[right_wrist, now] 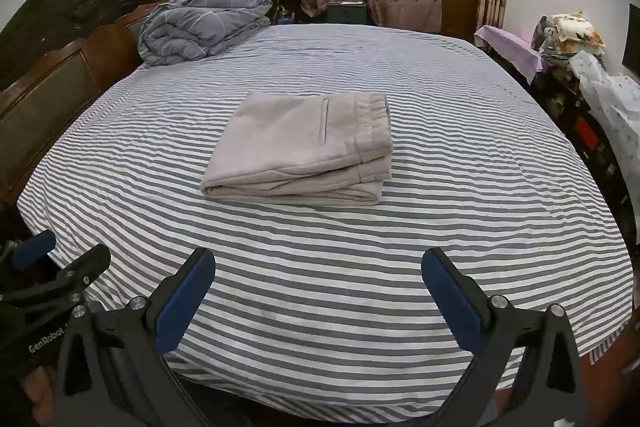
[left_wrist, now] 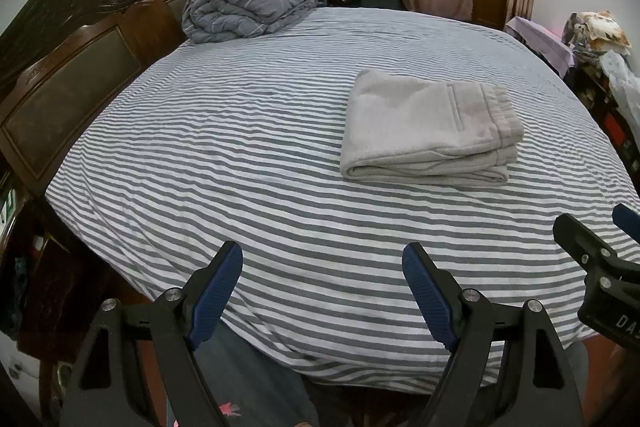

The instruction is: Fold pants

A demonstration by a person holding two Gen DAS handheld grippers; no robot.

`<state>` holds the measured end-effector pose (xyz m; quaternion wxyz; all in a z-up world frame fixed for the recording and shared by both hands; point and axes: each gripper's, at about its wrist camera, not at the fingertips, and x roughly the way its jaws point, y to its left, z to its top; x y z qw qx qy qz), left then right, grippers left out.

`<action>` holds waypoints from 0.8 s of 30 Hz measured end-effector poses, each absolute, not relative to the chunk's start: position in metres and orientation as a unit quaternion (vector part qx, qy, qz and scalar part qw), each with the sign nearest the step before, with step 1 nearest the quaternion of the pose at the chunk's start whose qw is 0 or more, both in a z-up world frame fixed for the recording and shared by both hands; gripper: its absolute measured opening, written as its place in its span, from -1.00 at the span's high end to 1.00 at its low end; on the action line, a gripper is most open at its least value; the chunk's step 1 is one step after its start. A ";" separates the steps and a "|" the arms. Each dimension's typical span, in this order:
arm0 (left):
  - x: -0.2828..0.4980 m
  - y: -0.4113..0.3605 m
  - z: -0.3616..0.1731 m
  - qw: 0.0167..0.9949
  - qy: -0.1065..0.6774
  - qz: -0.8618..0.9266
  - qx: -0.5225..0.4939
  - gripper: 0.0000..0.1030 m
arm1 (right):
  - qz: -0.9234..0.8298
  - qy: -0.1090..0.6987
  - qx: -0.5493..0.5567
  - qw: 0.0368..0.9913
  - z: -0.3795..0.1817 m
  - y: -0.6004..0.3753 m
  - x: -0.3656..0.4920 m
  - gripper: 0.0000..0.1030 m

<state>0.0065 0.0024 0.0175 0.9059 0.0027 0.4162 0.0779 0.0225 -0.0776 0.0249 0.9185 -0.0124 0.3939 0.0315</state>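
Hovering over the near edge of the striped bed, left tool spread wide, gripping nothing. Lying folded flat mid-bed, well apart from both tools, grey pants, waistband facing right. Hovering alongside, right tool also gaping wide, holding nothing.

The pants are light gray and soft, folded into a neat, thick square with several layers stacked up. They lie flat in the middle of the bed on its striped sheet. The stretchy waistband is on the right side, and a thin pocket slit shows on top.
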 end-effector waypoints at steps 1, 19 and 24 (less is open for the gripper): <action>0.007 0.002 0.017 0.906 0.417 0.079 0.002 -0.60 | 0.031 0.396 -0.013 0.918 0.024 -0.078 0.023 -0.98; 0.017 0.000 -0.001 0.901 0.427 0.077 0.016 -0.60 | 0.027 0.400 -0.009 0.916 0.009 -0.078 0.028 -0.98; 0.021 -0.004 -0.007 0.900 0.429 0.074 0.022 -0.60 | 0.020 0.389 0.002 0.921 0.008 -0.082 0.028 -0.98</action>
